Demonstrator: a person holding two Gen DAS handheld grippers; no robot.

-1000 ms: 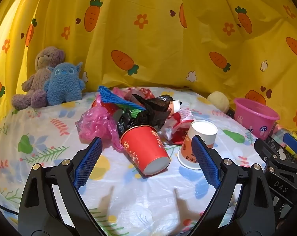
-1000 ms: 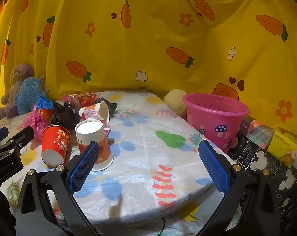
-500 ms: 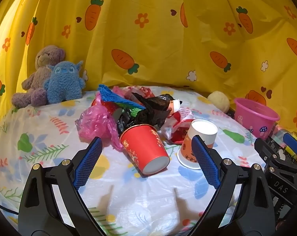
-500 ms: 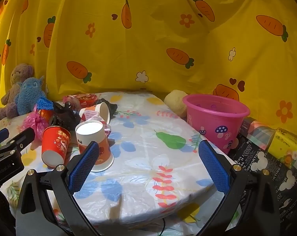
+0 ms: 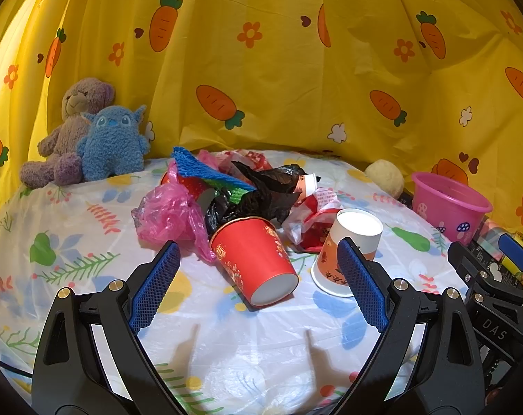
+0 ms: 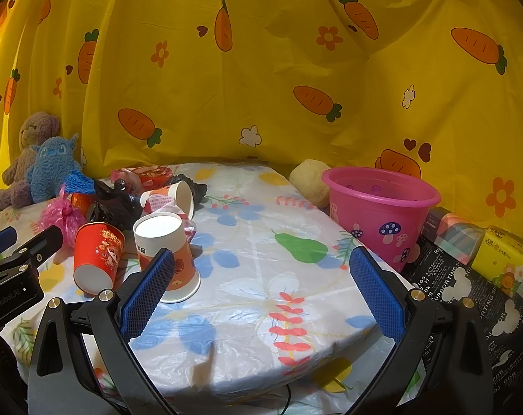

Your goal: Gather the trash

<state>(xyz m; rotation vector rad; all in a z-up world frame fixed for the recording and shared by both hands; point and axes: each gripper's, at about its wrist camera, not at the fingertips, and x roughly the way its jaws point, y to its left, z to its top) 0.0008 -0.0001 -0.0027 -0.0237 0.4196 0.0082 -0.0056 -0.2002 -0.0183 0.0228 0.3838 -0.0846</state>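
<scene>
Here, both my grippers gape wide, empty, above the table (image 6: 261,287).
The red cup (image 5: 258,263) lies tipped between my left gripper's (image 5: 258,287) fingers; the pink bucket (image 6: 382,214) sits beyond my right gripper (image 6: 261,290).

Both grippers, left (image 5: 258,290) & right (image 6: 261,297), hung side by side w/ jaws spread wide, nothing held btw them.

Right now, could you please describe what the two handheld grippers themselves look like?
Both are black plastic, two-fingered tools. The left gripper and right gripper each have angular black fingers with silver screws and blue, cross-hatched pads. White lettering marks the bodies: "GenRobot.AI" on the left one, "DAS" on the right. No hands or sleeves show.
</scene>
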